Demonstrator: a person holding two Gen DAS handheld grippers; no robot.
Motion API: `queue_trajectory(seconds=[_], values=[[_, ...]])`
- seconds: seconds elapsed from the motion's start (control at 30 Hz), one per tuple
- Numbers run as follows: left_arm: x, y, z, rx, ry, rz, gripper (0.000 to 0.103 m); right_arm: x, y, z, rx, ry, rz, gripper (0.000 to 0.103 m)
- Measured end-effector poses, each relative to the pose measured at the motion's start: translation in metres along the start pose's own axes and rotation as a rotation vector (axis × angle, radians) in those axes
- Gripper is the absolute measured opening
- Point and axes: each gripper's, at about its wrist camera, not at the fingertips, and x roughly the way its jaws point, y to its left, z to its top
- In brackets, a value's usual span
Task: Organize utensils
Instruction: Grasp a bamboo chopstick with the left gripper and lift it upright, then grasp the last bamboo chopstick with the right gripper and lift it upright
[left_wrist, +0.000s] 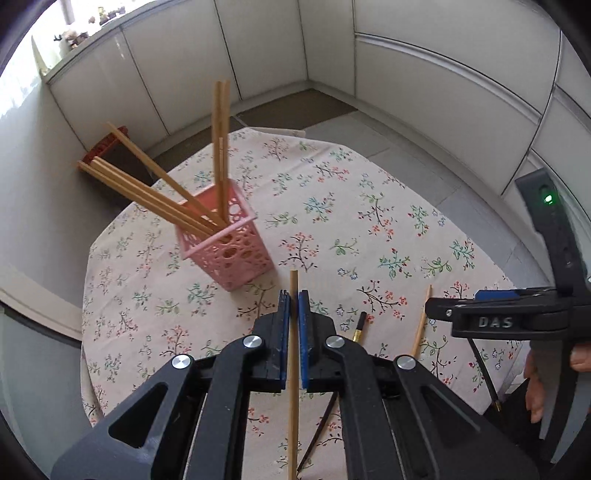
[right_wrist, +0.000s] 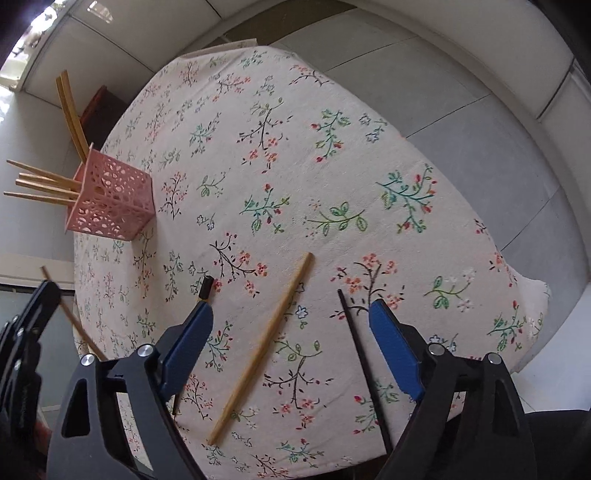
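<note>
Left wrist: L tool (left_wrist: 294, 306) clamps chopstick (left_wrist: 293, 387) | R tool (right_wrist: 291, 328) wide

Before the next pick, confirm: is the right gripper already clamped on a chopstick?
No. The right gripper stands open above a wooden chopstick lying on the tablecloth.

White panelled walls (left_wrist: 424, 92) and grey floor (right_wrist: 480, 122) surround the floral-clothed table (right_wrist: 295, 166).

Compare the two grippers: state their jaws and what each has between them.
The left gripper is shut on a wooden chopstick, lifted off the tablecloth; the right gripper is open, holding nothing, with another wooden chopstick lying flat between its fingers. Both have blue pads and black frames.
</note>
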Motion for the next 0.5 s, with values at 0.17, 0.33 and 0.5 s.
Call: queue_trajectory(seconds=[0.17,0.33,0.5], values=[[-0.026,0.016,-0.015,-0.036,-0.042,0.032,0.004,0.020,0.022,-0.008,-0.037,0.049,-0.056,0.078],[-0.042,0.031,-0.021,-0.064,-0.080,0.049,0.004,0.047,0.034,-0.010,-0.027,0.113,-0.110,0.069],[-0.051,0.034,-0.023,-0.078,-0.103,0.051,0.004,0.048,0.044,-0.006,-0.007,0.067,-0.152,0.056]])
